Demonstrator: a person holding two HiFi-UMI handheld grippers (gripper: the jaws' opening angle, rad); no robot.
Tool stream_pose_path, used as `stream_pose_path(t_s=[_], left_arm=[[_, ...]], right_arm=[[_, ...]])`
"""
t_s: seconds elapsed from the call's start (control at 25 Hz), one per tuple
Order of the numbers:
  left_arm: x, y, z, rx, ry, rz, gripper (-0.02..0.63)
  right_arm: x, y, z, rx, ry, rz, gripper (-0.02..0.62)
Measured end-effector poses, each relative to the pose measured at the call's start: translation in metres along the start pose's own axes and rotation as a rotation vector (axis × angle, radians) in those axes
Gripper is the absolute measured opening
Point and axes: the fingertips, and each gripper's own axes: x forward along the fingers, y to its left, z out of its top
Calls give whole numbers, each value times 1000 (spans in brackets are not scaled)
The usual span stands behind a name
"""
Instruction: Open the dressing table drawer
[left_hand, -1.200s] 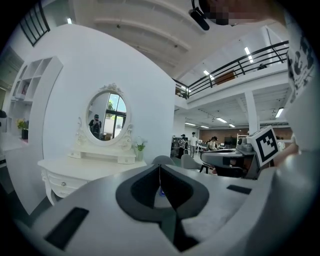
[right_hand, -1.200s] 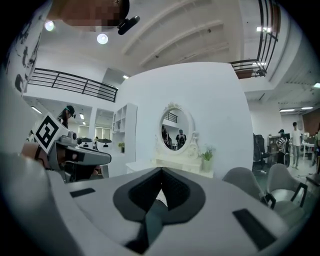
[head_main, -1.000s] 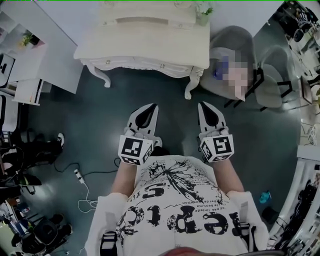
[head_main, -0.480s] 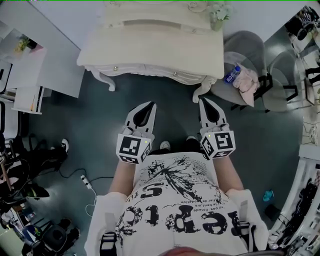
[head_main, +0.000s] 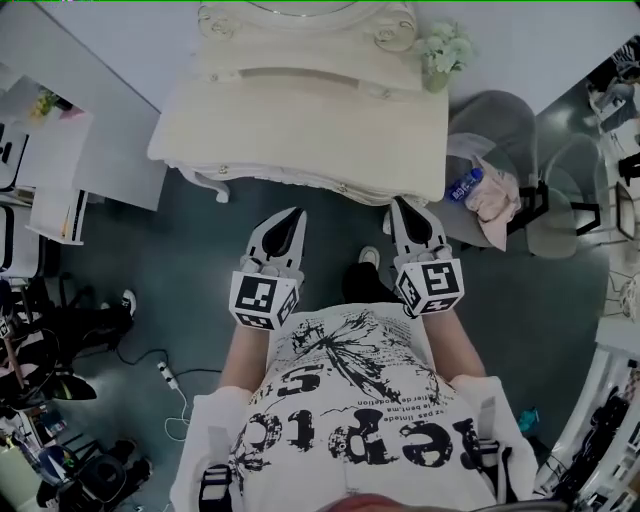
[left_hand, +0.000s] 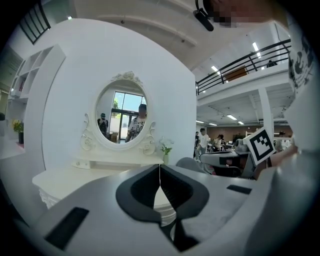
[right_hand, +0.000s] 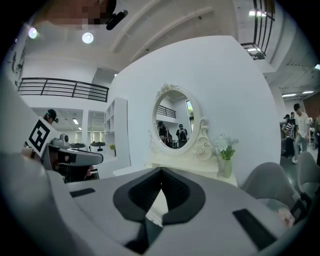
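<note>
Left gripper (head_main: 296, 213), right gripper (head_main: 399, 204) nearer dressing table (head_main: 300, 125); drawer (head_main: 290, 181) shut.

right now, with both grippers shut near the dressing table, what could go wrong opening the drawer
1. The left gripper and right gripper have jaws together; unless opened, they may bump the drawer front instead of gripping it.
2. A hard pull could shake the dressing table and tip the flower vase.

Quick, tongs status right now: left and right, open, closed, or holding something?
Left tongs: closed, holding nothing.
Right tongs: closed, holding nothing.
</note>
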Motion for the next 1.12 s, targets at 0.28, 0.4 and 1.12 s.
stream_pose_path(t_s=[0.28,0.4,1.12], left_arm=[[101,10,31,-10,-21,58,20],[138,8,34,-23,-15,62,20],[279,93,47,17,47,-131,20]], right_arm=[[63,-78,17,-21,23,67,17],[81,-103,14,-33,56,84,17],[207,-171,-6,-5,157,-128,18]])
